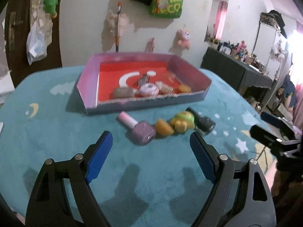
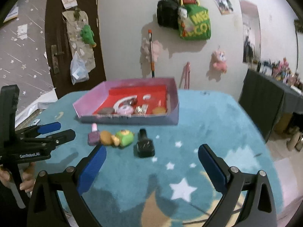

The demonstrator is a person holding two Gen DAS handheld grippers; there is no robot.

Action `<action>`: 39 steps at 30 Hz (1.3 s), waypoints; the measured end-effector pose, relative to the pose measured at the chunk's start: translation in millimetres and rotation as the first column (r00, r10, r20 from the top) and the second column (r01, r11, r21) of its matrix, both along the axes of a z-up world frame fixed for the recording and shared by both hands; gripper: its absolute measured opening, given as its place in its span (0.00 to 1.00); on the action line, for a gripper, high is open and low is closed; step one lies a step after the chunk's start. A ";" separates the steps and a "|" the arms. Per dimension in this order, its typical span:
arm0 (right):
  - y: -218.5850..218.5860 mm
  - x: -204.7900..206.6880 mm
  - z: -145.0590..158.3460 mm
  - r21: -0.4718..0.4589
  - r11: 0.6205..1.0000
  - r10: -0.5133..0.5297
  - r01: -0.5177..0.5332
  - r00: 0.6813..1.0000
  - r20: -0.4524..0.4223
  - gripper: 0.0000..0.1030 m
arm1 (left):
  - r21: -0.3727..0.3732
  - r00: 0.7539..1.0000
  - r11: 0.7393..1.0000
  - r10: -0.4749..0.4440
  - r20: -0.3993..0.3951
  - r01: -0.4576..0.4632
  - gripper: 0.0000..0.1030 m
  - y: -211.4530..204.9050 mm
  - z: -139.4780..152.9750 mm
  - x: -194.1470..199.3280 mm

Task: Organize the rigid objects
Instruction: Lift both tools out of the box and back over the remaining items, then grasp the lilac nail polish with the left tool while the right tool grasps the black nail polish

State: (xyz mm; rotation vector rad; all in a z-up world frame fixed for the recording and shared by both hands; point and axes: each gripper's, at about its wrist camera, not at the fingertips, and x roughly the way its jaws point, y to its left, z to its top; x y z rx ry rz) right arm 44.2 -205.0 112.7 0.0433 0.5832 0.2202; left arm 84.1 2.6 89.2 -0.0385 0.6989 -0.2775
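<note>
A row of small objects lies on the teal cloth in front of a pink box with a red floor (image 1: 90,87) (image 2: 90,102): a purple nail polish bottle (image 1: 137,128) (image 2: 93,135), an orange piece (image 1: 163,129) (image 2: 106,137), a green and yellow toy (image 1: 182,122) (image 2: 123,137) and a black bottle (image 1: 204,123) (image 2: 144,146). My left gripper (image 1: 150,139) is open and empty just short of the purple bottle; it also shows in the right wrist view (image 2: 56,130). My right gripper (image 2: 151,151) is open and empty near the black bottle.
The box holds several small items: a brown stone (image 1: 123,92), a pink round case (image 1: 148,90), a spring (image 1: 166,89), an orange piece (image 1: 184,89). A dark table (image 2: 265,98) stands at right, a door (image 2: 62,43) at left. Plush toys hang on the wall.
</note>
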 end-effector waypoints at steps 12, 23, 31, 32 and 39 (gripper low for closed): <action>10.3 43.3 -39.1 -0.068 0.998 -0.019 0.010 0.992 -0.127 0.97 | 0.015 0.993 1.000 0.024 -0.112 -0.022 0.81 2.6 -24.8 29.2; 17.4 75.4 -50.1 -0.109 0.994 -0.018 -0.005 0.977 -0.213 0.97 | 0.036 0.978 0.999 0.046 -0.205 -0.040 0.81 5.2 -37.2 60.2; 24.2 91.6 -56.7 -0.141 0.990 -0.019 -0.018 0.966 -0.258 0.97 | 0.071 0.969 0.997 0.056 -0.241 -0.040 0.81 0.7 -42.0 74.6; 24.5 93.7 -57.6 -0.140 0.990 -0.017 -0.021 0.964 -0.265 0.97 | 0.075 0.968 0.996 0.058 -0.246 -0.040 0.81 0.4 -42.6 76.5; 23.1 101.8 -64.4 -0.128 0.991 -0.018 -0.024 0.948 -0.317 0.97 | 0.092 0.961 0.995 0.072 -0.267 -0.048 0.81 -3.7 -47.5 88.0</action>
